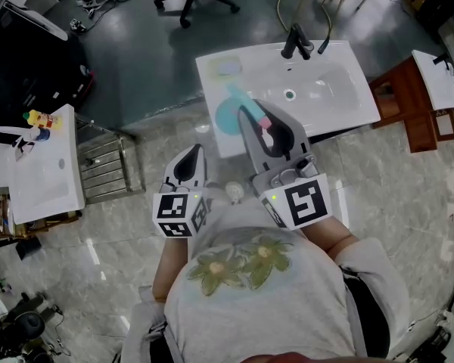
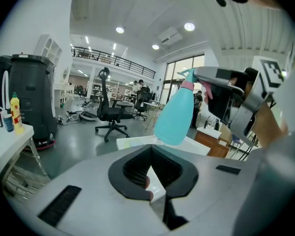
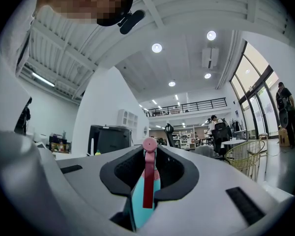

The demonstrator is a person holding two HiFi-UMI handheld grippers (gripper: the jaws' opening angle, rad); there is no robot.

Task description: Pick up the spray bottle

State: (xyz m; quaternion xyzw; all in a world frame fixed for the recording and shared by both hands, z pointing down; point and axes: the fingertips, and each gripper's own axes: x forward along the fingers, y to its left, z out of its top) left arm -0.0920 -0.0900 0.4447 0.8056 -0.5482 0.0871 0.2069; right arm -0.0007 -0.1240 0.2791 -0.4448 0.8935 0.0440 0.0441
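Teal spray bottle clamped in right gripper, left gripper closed empty, flowered shirt only overhead

One spray bottle, two tongs

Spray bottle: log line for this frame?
phase: lifted | spray bottle: clamped in right hand-held gripper, in the air above sink | left hand-held gripper: empty, jaws together

Right gripper view: spray bottle body mostly hidden behind right gripper jaws. Head view: its head partly covered by the same jaws. Distant people too small to tell.
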